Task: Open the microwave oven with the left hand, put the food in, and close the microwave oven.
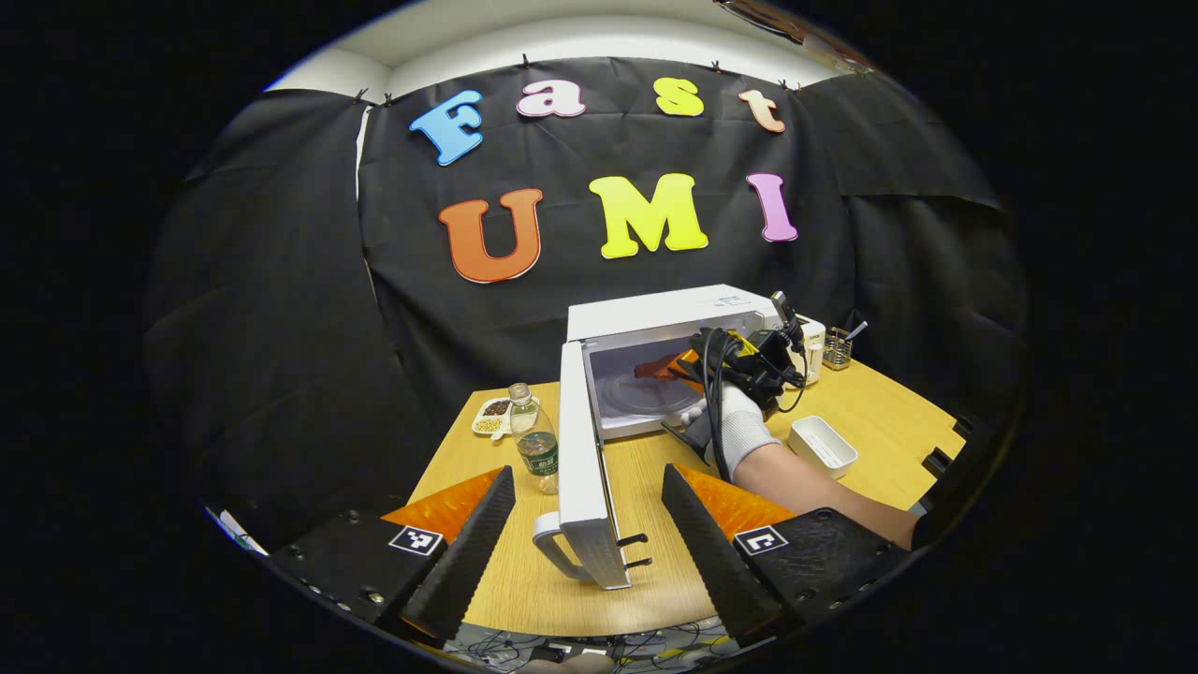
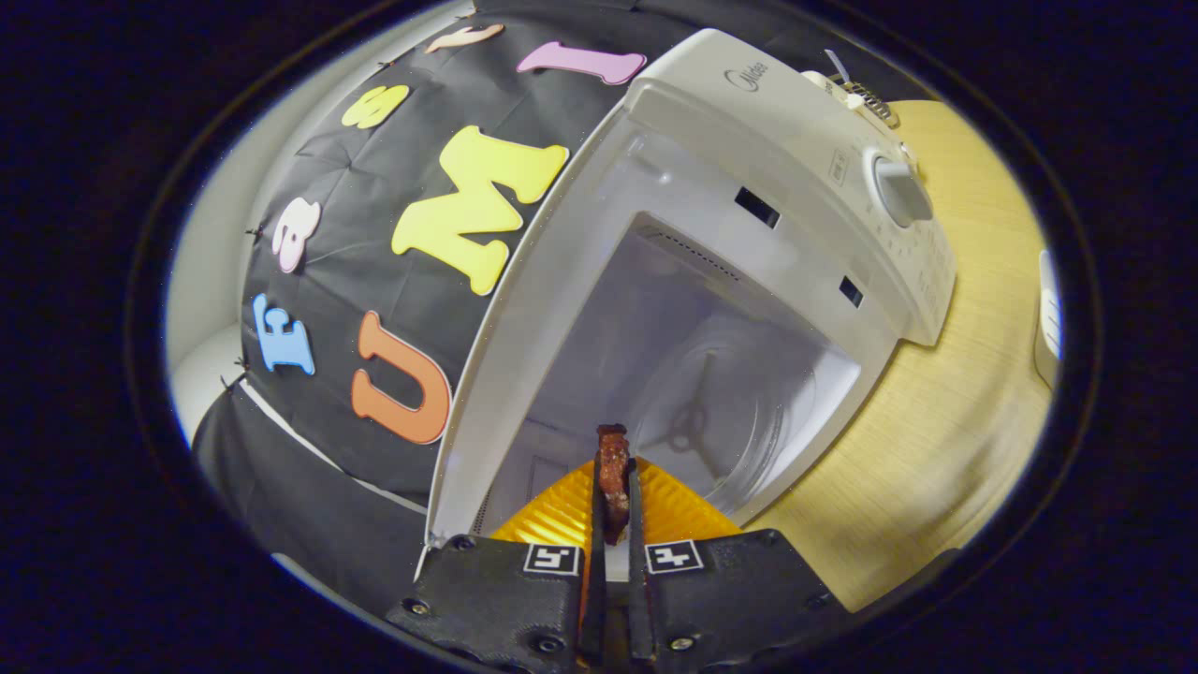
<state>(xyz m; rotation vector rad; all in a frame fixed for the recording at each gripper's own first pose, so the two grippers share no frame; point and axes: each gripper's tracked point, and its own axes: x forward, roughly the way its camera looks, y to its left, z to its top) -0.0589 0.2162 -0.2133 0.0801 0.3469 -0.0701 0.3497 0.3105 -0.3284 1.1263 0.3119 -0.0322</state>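
The white microwave (image 1: 674, 314) stands at the back of the wooden table (image 1: 646, 571) with its door (image 1: 582, 449) swung wide open, edge-on toward me. My left gripper (image 1: 588, 476) is open, its fingers either side of the door's edge and the handle (image 1: 552, 552), not pressing on it. A gloved hand (image 1: 739, 426) holds my right gripper (image 1: 697, 370) at the oven's mouth. In the right gripper view, that gripper (image 2: 613, 505) is shut on a thin reddish-brown piece of food (image 2: 613, 459), just in front of the cavity and its glass turntable (image 2: 721, 421).
A water bottle (image 1: 535, 440) and a small dish of nuts (image 1: 491, 417) stand left of the door. A white rectangular box (image 1: 824, 445) lies right of the forearm, and a utensil holder (image 1: 838, 348) sits beside the oven. The control knob (image 2: 900, 192) is on the oven's front.
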